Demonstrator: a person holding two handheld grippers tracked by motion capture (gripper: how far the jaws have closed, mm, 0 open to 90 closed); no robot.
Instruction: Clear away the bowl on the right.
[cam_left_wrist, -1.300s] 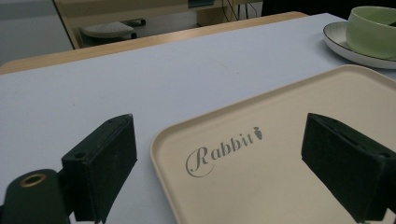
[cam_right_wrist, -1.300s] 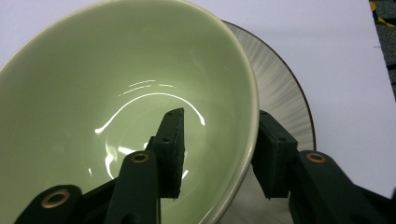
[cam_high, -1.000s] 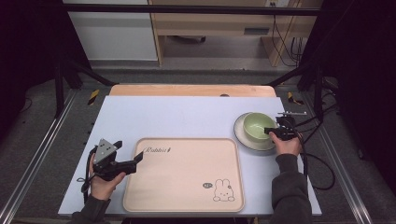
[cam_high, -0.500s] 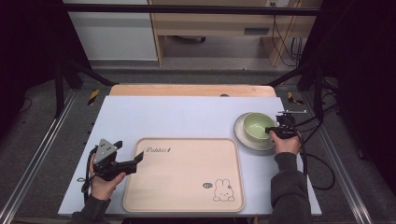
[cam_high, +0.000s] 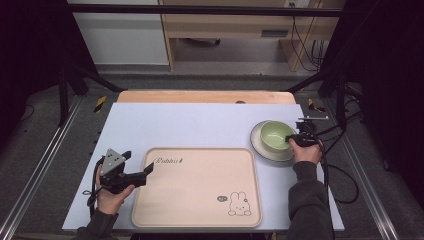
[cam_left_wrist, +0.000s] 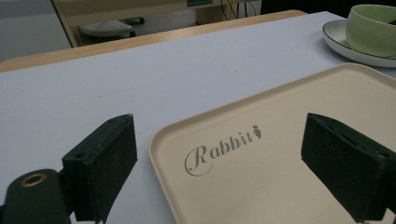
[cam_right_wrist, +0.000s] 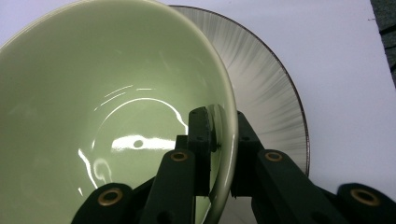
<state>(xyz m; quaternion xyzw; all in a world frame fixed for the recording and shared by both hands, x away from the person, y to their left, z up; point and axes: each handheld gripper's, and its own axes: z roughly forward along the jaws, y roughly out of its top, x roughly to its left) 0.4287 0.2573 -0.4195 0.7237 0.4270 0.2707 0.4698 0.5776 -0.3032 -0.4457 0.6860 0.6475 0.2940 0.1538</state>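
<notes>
Where the table's right side is seen from above, a pale green bowl (cam_high: 275, 135) is shown standing on a white plate (cam_high: 267, 153) with a dark rim, just beyond the right far corner of a beige tray (cam_high: 197, 200). In the right gripper view the bowl (cam_right_wrist: 93, 116) is seen from close by, its glossy inside lit by reflections, with the streaked plate (cam_right_wrist: 273, 100) showing behind its rim. The tray is printed with the word "Rabbit" (cam_left_wrist: 219, 147) near its left far corner and with a small rabbit figure (cam_high: 239, 205) near its right near corner. All is borne by a light blue-white table top (cam_high: 200, 122), edged at the far side by a wooden strip (cam_high: 205, 96). Beyond it, grey floor, a dark frame, a wooden cabinet (cam_high: 225, 25) and hanging cables are visible.

The right gripper (cam_high: 291, 138) is held at the bowl's right side; its jaws are closed to a narrow gap on the bowl's wall, one jaw inside and one outside the rim. The left gripper (cam_high: 148, 171), held in the left hand (cam_high: 111, 192) at the tray's left edge, is shown wide open, its jaws apart over the tray's corner and gripping nothing.
</notes>
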